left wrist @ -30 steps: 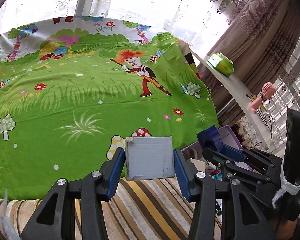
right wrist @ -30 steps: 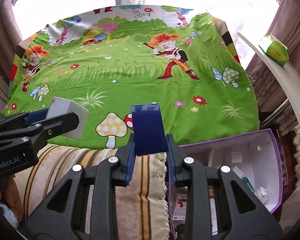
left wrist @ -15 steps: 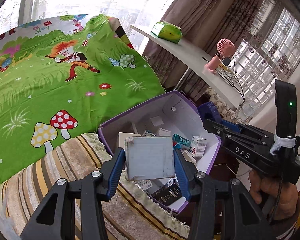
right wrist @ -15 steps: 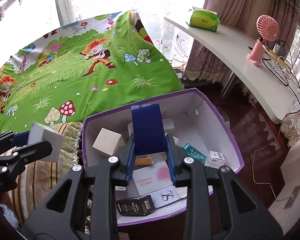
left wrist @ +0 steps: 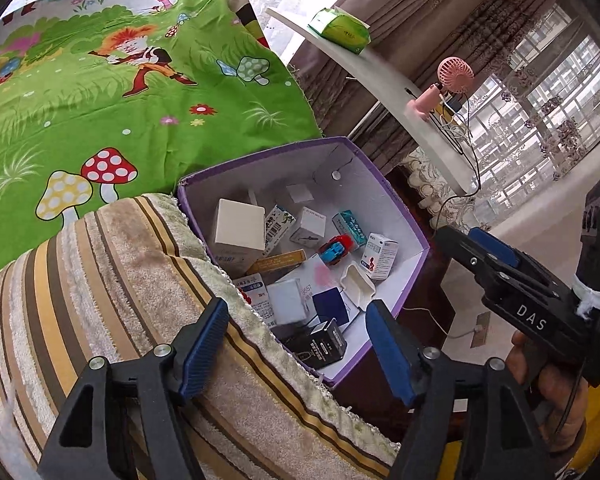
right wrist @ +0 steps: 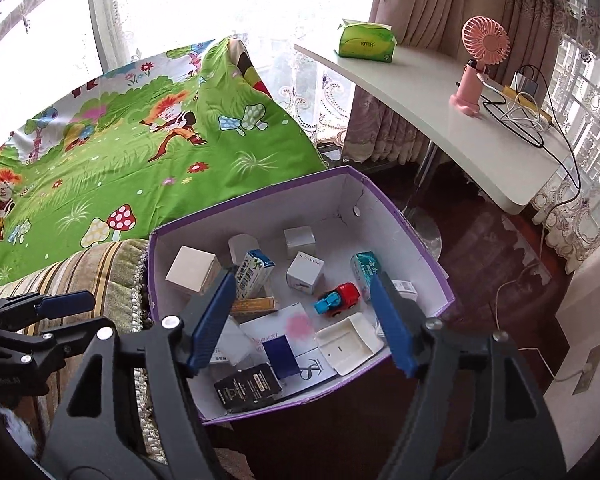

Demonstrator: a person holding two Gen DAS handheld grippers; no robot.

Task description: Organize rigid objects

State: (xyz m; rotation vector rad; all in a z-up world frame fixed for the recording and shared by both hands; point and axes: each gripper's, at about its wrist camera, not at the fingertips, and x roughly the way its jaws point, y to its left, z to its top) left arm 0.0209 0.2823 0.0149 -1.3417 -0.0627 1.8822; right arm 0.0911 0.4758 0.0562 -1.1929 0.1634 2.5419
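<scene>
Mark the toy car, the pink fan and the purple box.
toy car (right wrist: 337, 299), right wrist view, on its red cab.
pink fan (right wrist: 485, 40), right wrist view, on the round grille.
purple box (right wrist: 404, 246), right wrist view, on the bare inner right wall.

We saw the grey box (left wrist: 287, 307) only as a blur, and small package labels inside the purple bin (right wrist: 428, 258) stayed unreadable.

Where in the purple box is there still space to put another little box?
In the purple box the bare floor is at the far end, below the back wall's hole, behind the small white cube, and a little beside the toy car. The near end is crowded: dark blue box, black box, white tray lie close together.
</scene>
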